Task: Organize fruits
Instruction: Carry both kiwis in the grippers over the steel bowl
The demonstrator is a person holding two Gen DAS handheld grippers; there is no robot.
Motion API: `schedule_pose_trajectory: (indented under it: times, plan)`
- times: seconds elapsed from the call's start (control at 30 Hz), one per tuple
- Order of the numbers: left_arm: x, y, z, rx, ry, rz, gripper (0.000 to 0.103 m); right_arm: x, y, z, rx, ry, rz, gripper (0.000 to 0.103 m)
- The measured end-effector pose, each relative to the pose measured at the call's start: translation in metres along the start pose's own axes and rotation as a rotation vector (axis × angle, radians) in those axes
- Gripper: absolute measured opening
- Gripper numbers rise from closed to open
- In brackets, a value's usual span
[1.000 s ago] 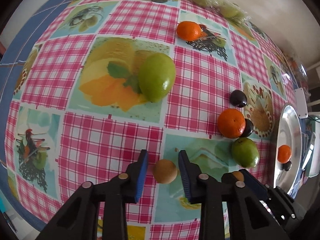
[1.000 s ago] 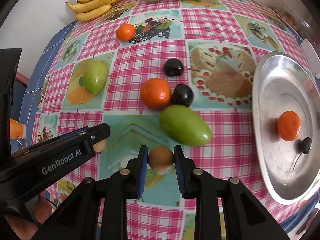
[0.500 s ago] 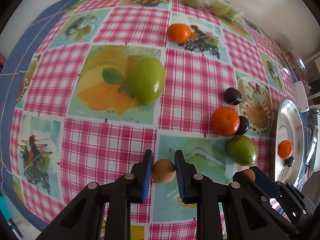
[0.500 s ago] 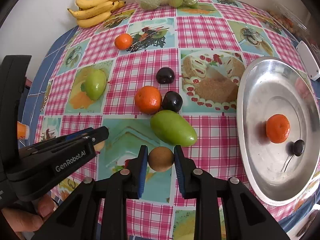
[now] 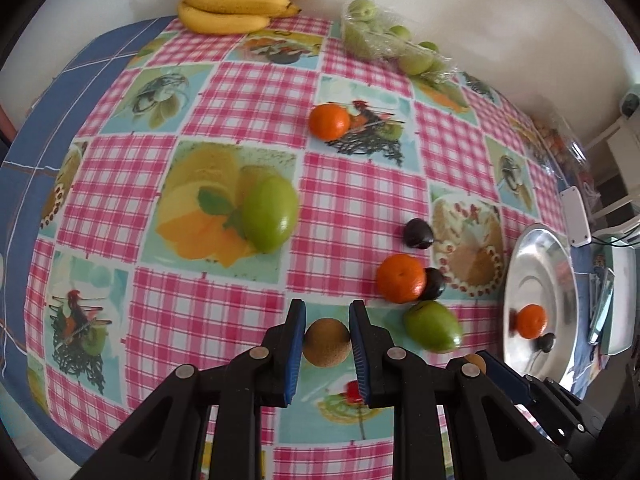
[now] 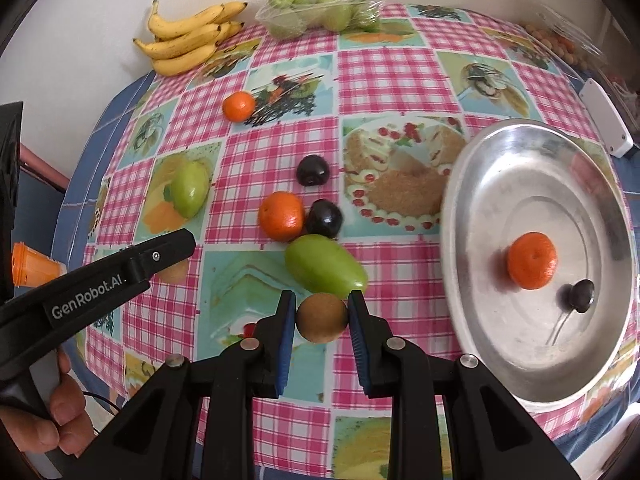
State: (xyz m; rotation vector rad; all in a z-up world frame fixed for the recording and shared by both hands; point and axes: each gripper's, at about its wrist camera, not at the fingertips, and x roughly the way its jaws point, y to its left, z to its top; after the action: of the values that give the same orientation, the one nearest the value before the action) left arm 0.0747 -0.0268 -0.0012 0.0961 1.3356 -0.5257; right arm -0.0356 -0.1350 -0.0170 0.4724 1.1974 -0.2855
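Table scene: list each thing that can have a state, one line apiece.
left gripper: shut on a brown fruit
right gripper: shut on a second brown fruit
metal tray: holds one orange and a small dark fruit
bag of green fruit: wrapped, at the table's far edge
bananas: bunched, beside the bag

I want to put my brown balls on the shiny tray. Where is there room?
The silver tray is bare along its upper and lower parts; only the orange and dark fruit sit mid-right. Beside its left rim it's crowded: green mango, orange, plum.
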Motion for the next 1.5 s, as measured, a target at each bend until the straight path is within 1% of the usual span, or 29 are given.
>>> schedule_pose_trajectory:
  times: [0.13,0.27,0.47,0.6,0.73,0.83,1.0,1.17,1.5]
  plan:
    - [-0.001,-0.014,0.0,0.017,-0.006,-0.017,0.024,-0.01,-0.019,0.0,0.035,-0.021,-0.001,0.028]
    - [-0.001,-0.035,-0.002,0.048,-0.011,-0.032,0.024,-0.018,-0.043,0.0,0.084,-0.042,-0.02,0.028]
    - [-0.001,-0.066,-0.007,0.101,-0.016,-0.057,0.024,-0.032,-0.09,-0.004,0.187,-0.07,-0.037,0.028]
    - [0.003,-0.087,-0.012,0.132,-0.01,-0.071,0.024,-0.038,-0.121,-0.007,0.255,-0.077,-0.034,0.028]
    - [0.007,-0.106,-0.016,0.164,-0.004,-0.082,0.024,-0.041,-0.143,-0.011,0.301,-0.086,-0.058,0.028]
    - [0.009,-0.12,-0.019,0.186,-0.001,-0.099,0.024,-0.044,-0.157,-0.014,0.333,-0.091,-0.054,0.028]
    - [0.012,-0.138,-0.019,0.213,-0.009,-0.121,0.024,-0.043,-0.173,-0.016,0.366,-0.098,-0.081,0.028]
    - [0.017,-0.159,-0.02,0.276,-0.03,-0.109,0.024,-0.039,-0.177,-0.014,0.369,-0.103,-0.122,0.028]
    - [0.036,-0.178,-0.022,0.335,-0.036,-0.106,0.024,-0.027,-0.188,-0.011,0.4,-0.106,-0.125,0.028]
